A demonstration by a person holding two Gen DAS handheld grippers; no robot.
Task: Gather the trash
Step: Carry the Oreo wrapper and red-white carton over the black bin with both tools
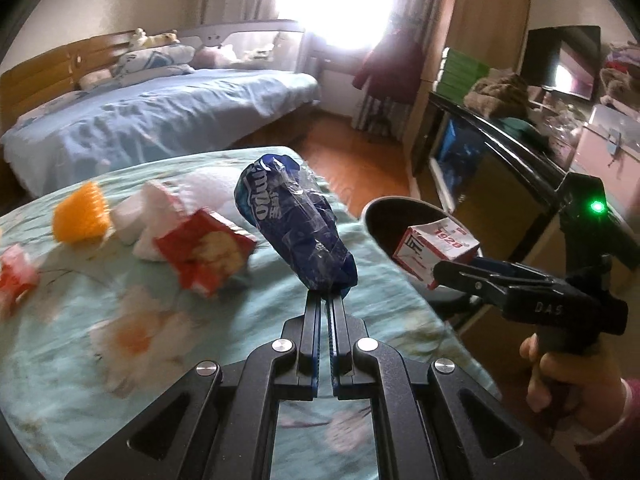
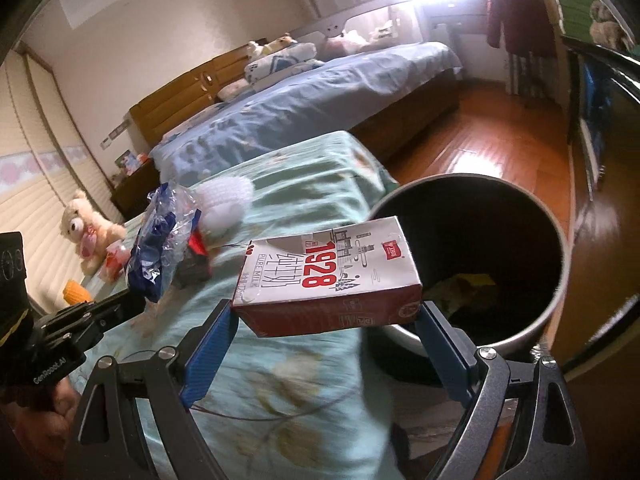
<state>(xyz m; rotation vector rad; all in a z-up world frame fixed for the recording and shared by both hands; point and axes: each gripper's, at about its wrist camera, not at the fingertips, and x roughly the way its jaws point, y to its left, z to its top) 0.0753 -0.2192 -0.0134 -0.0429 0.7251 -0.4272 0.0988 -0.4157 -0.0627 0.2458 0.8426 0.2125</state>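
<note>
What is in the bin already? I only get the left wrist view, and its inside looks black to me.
Observer: The right wrist view shows yellow and green scraps lying at the bottom of the bin.
Operator: How does the right gripper hold the carton?
Observer: The right gripper clamps the milk carton by its two ends, with the face printed 1928 turned up.
Operator: Anything else outside my frame?
Observer: A cream teddy bear sits at the far end, by the wall.
</note>
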